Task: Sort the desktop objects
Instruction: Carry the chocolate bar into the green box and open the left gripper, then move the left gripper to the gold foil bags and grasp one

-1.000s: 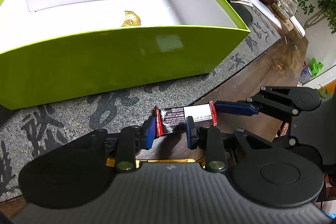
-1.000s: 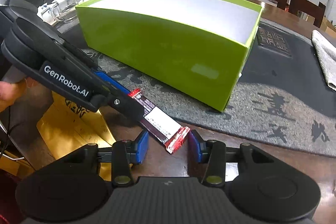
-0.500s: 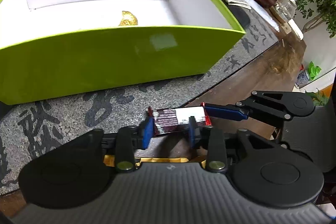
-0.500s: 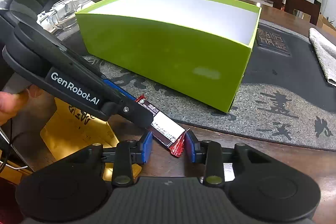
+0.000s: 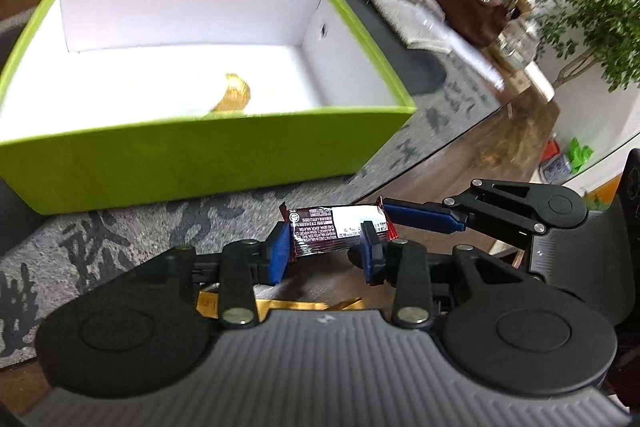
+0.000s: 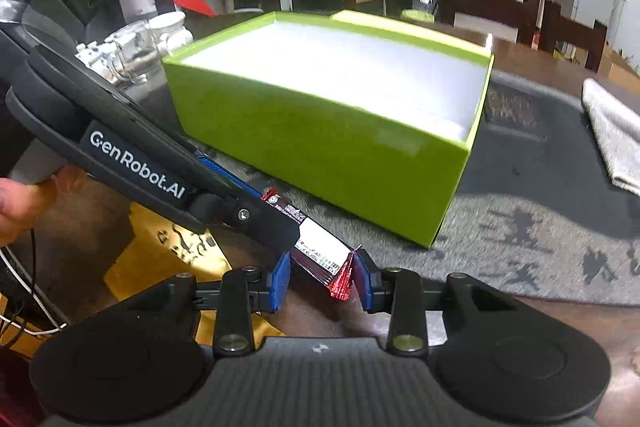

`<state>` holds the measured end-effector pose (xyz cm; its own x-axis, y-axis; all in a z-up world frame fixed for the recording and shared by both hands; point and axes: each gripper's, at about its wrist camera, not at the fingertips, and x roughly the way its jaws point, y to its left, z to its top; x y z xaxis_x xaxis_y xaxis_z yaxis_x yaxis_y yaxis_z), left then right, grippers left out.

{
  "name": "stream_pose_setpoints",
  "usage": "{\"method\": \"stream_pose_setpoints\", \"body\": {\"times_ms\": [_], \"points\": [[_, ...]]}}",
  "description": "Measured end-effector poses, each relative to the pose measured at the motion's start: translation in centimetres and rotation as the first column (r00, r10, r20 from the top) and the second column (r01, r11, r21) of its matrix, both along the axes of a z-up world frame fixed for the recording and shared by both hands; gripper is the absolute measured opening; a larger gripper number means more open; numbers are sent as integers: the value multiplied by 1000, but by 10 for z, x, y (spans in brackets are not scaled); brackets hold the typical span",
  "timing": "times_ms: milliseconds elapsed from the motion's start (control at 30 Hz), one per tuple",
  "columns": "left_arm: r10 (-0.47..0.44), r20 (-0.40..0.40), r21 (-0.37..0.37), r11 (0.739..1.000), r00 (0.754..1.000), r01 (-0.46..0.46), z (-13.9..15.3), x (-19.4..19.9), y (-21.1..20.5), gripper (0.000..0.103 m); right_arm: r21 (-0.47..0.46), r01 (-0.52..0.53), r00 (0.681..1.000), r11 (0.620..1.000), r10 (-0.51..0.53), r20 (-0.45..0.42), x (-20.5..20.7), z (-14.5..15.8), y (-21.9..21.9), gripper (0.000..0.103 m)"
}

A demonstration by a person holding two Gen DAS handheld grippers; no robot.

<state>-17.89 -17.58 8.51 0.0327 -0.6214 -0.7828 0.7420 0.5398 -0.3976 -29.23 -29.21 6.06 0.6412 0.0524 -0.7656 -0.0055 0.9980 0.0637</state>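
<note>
Fingers of the left gripper (image 5: 324,253) and right gripper (image 6: 320,277) both clamp the snack bar (image 5: 336,229), held off the table near the green box (image 5: 200,155). Risk: opposing pulls tear the wrapper (thin foil).

grey calligraphy mat (image 5: 120,239), folded towel (image 6: 612,135), brown teapot (image 5: 468,3), potted plants (image 5: 600,11)

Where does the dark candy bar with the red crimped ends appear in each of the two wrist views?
Left wrist view: the candy bar lies low in the centre, between the left gripper jaws.
Right wrist view: it sits low in the centre, its red end between the right gripper jaws.
Shared landmark: the green box behind it.
</note>
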Motion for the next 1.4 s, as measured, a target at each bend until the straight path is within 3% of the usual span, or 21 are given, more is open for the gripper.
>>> {"method": "stream_pose_setpoints", "body": {"times_ms": [267,467,667,967,1167,1400], "points": [[51,101,-111,993,994,-40,58,14,7,41,-63,-26,992,998,34,125,-1,56,4,34],[113,130,-108,989,985,-99,65,55,-5,41,-116,-56,980,992,76,186,40,79,-2,34],[164,85,-58,985,983,-160,40,100,-11,41,-76,-74,983,994,85,162,95,69,-13,34],[206,24,12,978,978,-206,0,129,-6,41,-27,-99,995,995,100,25,145,24,-18,34],[223,35,8,975,974,-223,4,130,4,42,-28,-106,994,994,106,13,147,18,-14,37],[232,70,0,973,970,-232,18,115,18,44,-28,-90,993,996,92,71,128,38,-13,40]]}}
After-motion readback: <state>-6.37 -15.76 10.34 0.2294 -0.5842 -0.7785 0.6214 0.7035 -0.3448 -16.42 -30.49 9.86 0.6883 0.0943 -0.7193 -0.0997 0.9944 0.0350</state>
